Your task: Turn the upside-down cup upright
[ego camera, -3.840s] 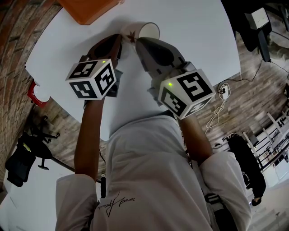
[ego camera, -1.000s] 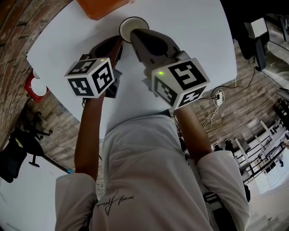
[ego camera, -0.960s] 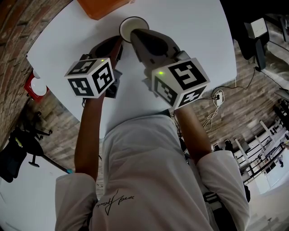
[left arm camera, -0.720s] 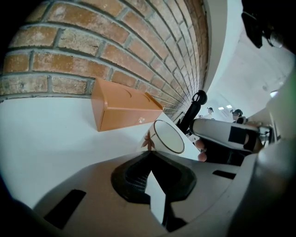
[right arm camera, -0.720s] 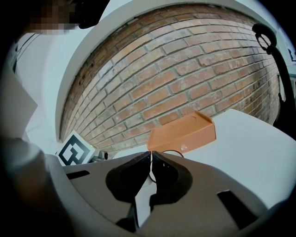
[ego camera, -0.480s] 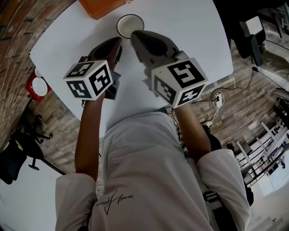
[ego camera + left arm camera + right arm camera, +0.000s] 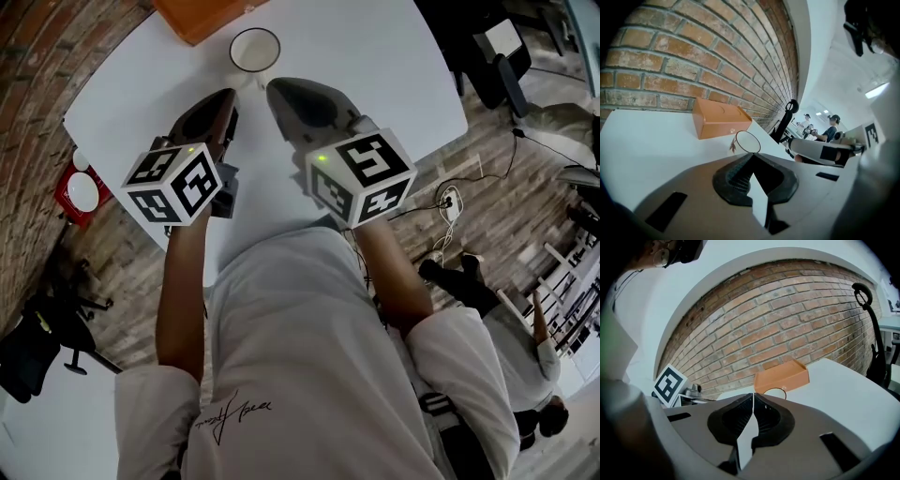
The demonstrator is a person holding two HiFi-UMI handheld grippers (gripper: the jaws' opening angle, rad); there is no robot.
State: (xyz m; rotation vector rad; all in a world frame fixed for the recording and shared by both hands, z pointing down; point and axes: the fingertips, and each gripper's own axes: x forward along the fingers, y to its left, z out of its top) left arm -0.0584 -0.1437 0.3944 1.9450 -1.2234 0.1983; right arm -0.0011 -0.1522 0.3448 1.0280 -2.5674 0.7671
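Cup [image 7: 255,50] stands upright, mouth up, on white table [image 7: 375,56] beside orange box [image 7: 192,14]. Left gripper [image 7: 228,94] and right gripper [image 7: 273,86] sit just short of it (apparently not touching), both jaws closed and empty.

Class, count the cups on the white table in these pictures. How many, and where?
1. The cup stands open end up on the table, close to the orange box. Nothing suggests another is hidden.

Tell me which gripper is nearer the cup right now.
Right, narrowly. The right gripper has its tip just short of the upright cup; the left gripper has its tip slightly farther back, to the cup's left. Both are shut and hold nothing.
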